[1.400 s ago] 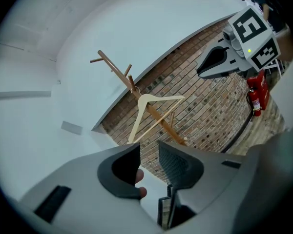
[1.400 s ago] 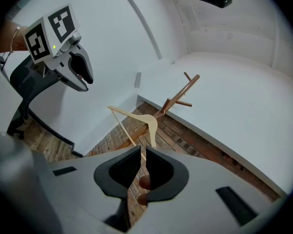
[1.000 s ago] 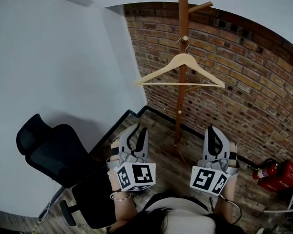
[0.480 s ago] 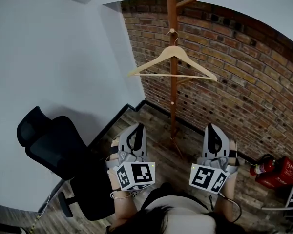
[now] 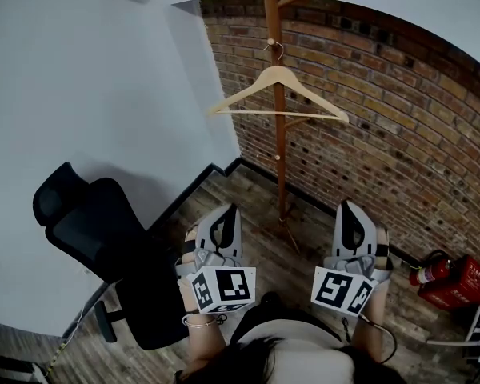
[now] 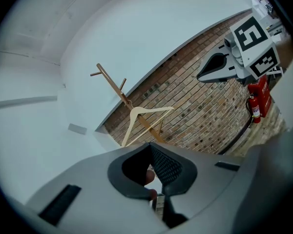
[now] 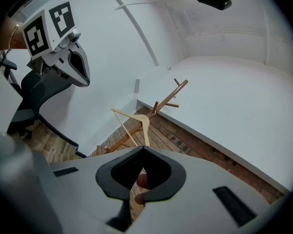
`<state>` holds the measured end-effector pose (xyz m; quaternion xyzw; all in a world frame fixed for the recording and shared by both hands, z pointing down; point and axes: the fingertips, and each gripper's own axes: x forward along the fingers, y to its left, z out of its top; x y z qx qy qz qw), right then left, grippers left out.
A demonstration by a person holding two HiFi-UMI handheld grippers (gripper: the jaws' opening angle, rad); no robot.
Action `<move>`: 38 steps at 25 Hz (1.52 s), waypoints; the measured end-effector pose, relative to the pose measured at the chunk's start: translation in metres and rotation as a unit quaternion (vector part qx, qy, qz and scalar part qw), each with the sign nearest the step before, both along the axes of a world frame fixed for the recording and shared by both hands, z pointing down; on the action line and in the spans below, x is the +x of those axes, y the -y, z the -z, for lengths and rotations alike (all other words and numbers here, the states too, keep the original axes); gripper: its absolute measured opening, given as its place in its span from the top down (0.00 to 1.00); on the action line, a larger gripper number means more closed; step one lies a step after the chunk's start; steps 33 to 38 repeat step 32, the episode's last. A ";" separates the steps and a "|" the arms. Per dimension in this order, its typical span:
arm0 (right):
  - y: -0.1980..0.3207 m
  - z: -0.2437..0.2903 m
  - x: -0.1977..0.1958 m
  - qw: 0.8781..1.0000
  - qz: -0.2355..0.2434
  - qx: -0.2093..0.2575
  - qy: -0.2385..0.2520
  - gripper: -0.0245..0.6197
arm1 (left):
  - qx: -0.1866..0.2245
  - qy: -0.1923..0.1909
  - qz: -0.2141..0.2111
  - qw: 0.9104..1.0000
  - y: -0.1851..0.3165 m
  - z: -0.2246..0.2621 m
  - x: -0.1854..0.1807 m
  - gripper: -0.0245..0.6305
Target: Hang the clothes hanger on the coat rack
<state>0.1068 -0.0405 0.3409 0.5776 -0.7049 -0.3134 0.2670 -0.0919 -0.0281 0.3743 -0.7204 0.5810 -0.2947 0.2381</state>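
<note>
Against the brick wall (image 5: 384, 118) in the head view, the wooden hanger (image 5: 278, 94) hangs on the coat rack (image 5: 277, 158), its hook seemingly over a small peg. The left gripper (image 5: 226, 214) and right gripper (image 5: 350, 210) sit low, well apart from it. Left gripper view: jaws closed tip to tip, empty. Right gripper view: jaws likewise together, holding nothing.

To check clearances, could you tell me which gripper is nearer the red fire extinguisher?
Right. The right gripper is a short way left of the fire extinguisher; the left gripper is much farther left.

Left claw (image 5: 224, 214), right claw (image 5: 350, 211): both closed.
</note>
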 end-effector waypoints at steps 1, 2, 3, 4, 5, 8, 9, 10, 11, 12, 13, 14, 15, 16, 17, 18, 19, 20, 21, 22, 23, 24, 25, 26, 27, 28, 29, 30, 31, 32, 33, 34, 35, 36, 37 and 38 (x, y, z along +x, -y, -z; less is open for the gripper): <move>-0.002 0.000 0.001 1.000 0.002 0.001 0.000 0.91 | -0.001 0.000 0.002 1.000 -0.003 0.000 0.001 0.95; -0.004 0.000 0.003 1.000 0.003 0.001 0.001 0.91 | -0.002 0.000 0.003 1.000 -0.006 -0.001 0.003 0.95; -0.007 0.000 0.004 1.000 0.004 0.001 0.001 0.91 | -0.004 0.000 0.004 1.000 -0.009 -0.001 0.004 0.95; -0.009 0.000 0.005 1.000 0.006 0.000 0.000 0.91 | -0.004 -0.001 0.005 1.000 -0.012 -0.001 0.005 0.95; -0.011 0.000 0.006 1.000 0.007 -0.001 0.000 0.91 | -0.005 -0.002 0.006 1.000 -0.014 -0.001 0.007 0.95; -0.015 -0.001 0.011 1.000 0.011 -0.004 0.000 0.91 | -0.007 -0.004 0.008 1.000 -0.020 -0.001 0.013 0.95; -0.017 -0.002 0.013 1.000 0.013 -0.005 0.000 0.91 | -0.008 -0.004 0.008 1.000 -0.022 -0.001 0.015 0.95; -0.018 -0.002 0.015 1.000 0.015 -0.005 0.001 0.91 | -0.009 -0.004 0.009 1.000 -0.023 -0.002 0.018 0.95; -0.018 -0.002 0.016 1.000 0.016 -0.006 0.003 0.91 | -0.010 -0.005 0.009 1.000 -0.024 -0.002 0.020 0.95; -0.018 -0.003 0.018 1.000 0.017 -0.006 0.004 0.91 | -0.011 -0.006 0.008 1.000 -0.025 -0.003 0.022 0.95; -0.019 -0.003 0.019 1.000 0.018 -0.007 0.005 0.91 | -0.012 -0.006 0.008 1.000 -0.026 -0.003 0.024 0.95; -0.019 -0.004 0.020 1.000 0.019 -0.008 0.007 0.91 | -0.012 -0.007 0.007 1.000 -0.027 -0.003 0.026 0.95; -0.019 -0.005 0.021 1.000 0.019 -0.010 0.008 0.91 | -0.012 -0.008 0.006 1.000 -0.028 -0.003 0.028 0.95; -0.019 -0.006 0.022 1.000 0.020 -0.011 0.010 0.91 | -0.013 -0.008 0.005 1.000 -0.029 -0.003 0.030 0.95; -0.019 -0.006 0.022 1.000 0.021 -0.013 0.013 0.91 | -0.013 -0.009 0.003 1.000 -0.029 -0.003 0.032 0.95; -0.019 -0.007 0.023 1.000 0.022 -0.015 0.017 0.91 | -0.015 -0.010 0.002 1.000 -0.030 -0.003 0.034 0.95; -0.019 -0.007 0.025 0.999 0.023 -0.016 0.023 0.91 | -0.017 -0.013 -0.001 1.000 -0.030 -0.003 0.037 0.95; -0.019 -0.007 0.026 0.999 0.024 -0.018 0.028 0.91 | -0.018 -0.016 -0.004 1.000 -0.030 -0.003 0.039 0.95; -0.019 -0.007 0.028 0.999 0.025 -0.020 0.032 0.91 | -0.020 -0.019 -0.007 1.000 -0.030 -0.003 0.042 0.95; -0.018 -0.007 0.029 0.999 0.026 -0.021 0.036 0.91 | -0.021 -0.022 -0.009 1.000 -0.030 -0.002 0.044 0.95; -0.017 -0.007 0.030 0.999 0.026 -0.021 0.038 0.91 | -0.022 -0.024 -0.012 0.999 -0.030 -0.002 0.045 0.95; -0.016 -0.007 0.030 0.999 0.027 -0.022 0.041 0.91 | -0.023 -0.026 -0.015 0.999 -0.029 -0.002 0.047 0.95; -0.015 -0.007 0.030 0.998 0.028 -0.023 0.044 0.91 | -0.024 -0.028 -0.018 0.999 -0.028 -0.001 0.049 0.95; -0.014 -0.007 0.030 0.998 0.030 -0.026 0.048 0.91 | -0.025 -0.030 -0.022 0.999 -0.027 -0.001 0.050 0.95; -0.014 -0.008 0.030 0.998 0.033 -0.028 0.054 0.91 | -0.026 -0.031 -0.024 0.999 -0.027 -0.001 0.051 0.95; -0.013 -0.008 0.030 0.997 0.036 -0.030 0.059 0.91 | -0.026 -0.030 -0.025 0.999 -0.026 -0.001 0.052 0.95; -0.013 -0.008 0.029 0.997 0.038 -0.032 0.064 0.91 | -0.026 -0.027 -0.024 0.999 -0.025 -0.002 0.053 0.95; -0.012 -0.008 0.029 0.996 0.040 -0.032 0.068 0.91 | -0.026 -0.024 -0.023 0.999 -0.023 -0.002 0.054 0.95; -0.011 -0.008 0.030 0.996 0.041 -0.032 0.070 0.91 | -0.026 -0.021 -0.022 0.999 -0.022 -0.003 0.054 0.95; -0.010 -0.008 0.030 0.996 0.042 -0.032 0.073 0.91 | -0.027 -0.017 -0.021 0.999 -0.021 -0.003 0.055 0.95; -0.010 -0.008 0.030 0.996 0.042 -0.032 0.073 0.91 | -0.027 -0.017 -0.021 0.999 -0.021 -0.003 0.055 0.95; -0.010 -0.008 0.030 0.996 0.042 -0.032 0.073 0.91 | -0.027 -0.017 -0.021 0.999 -0.021 -0.003 0.055 0.95; -0.010 -0.008 0.030 0.996 0.042 -0.032 0.073 0.91 | -0.027 -0.017 -0.021 0.999 -0.021 -0.003 0.055 0.95; -0.010 -0.008 0.030 0.996 0.042 -0.032 0.073 0.91 | -0.027 -0.017 -0.021 0.999 -0.021 -0.003 0.055 0.95; -0.010 -0.008 0.030 0.996 0.042 -0.032 0.073 0.91 | -0.027 -0.017 -0.021 0.999 -0.021 -0.003 0.055 0.95; -0.010 -0.008 0.030 0.996 0.042 -0.032 0.073 0.91 | -0.027 -0.017 -0.021 0.999 -0.021 -0.003 0.055 0.95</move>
